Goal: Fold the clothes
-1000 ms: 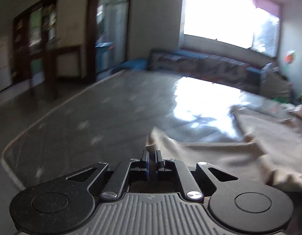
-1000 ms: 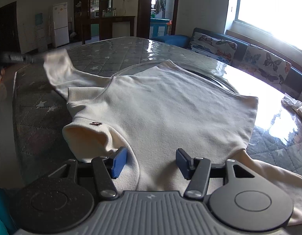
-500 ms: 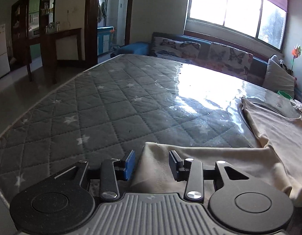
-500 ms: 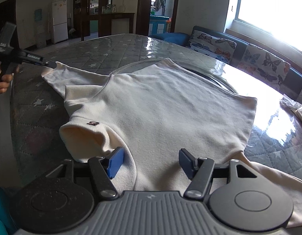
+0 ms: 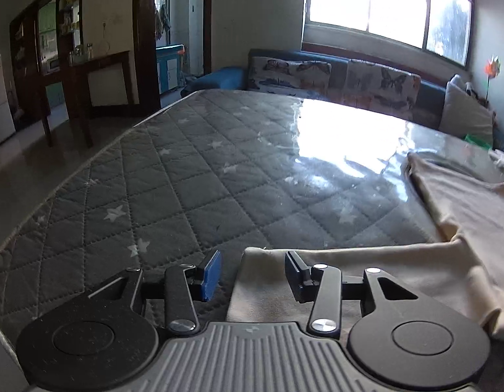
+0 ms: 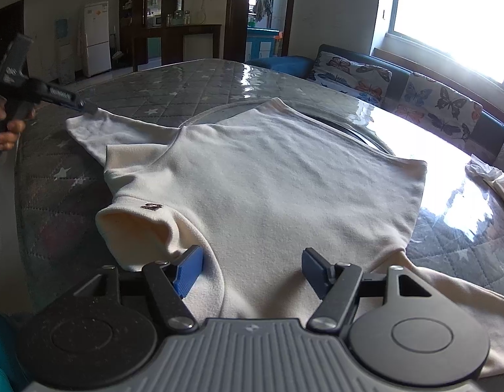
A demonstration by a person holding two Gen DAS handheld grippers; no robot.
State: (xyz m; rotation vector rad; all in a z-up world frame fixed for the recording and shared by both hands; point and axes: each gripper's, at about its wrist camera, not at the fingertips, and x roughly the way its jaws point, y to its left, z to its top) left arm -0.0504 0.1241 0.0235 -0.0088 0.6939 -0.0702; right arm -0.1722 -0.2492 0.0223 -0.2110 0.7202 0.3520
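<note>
Cream top [image 6: 268, 176] lies flat on the quilted grey worktop [image 5: 193, 176], collar [image 6: 137, 228] at the near left, hem far right. 1 sleeve [image 5: 333, 271] stretches out to the far left; the other trails off near right.

Left gripper [image 5: 252, 271]: fingers spread, having just opened, cuff end of the sleeve lying slack between them, pads not pressing. In the right wrist view the same gripper [image 6: 85, 107] sits at the cuff, a hand [image 6: 7, 124] on its handle.

Right gripper [image 6: 248, 269]: fingers spread and just opened wider, shoulder fabric beside the collar between them, nothing pinched.

Risks, judged from this state:
- Neither side has a hold, so any pull now slides fabric on the glossy worktop cover instead of folding it.
- Left fingers sit over the cuff edge only; closing there may catch 1 layer, and the sleeve would twist when carried over.
- Collar stands puffed up; folding over it likely leaves a lump.
- Near-right sleeve runs beside the right gripper and could be dragged along.
</note>
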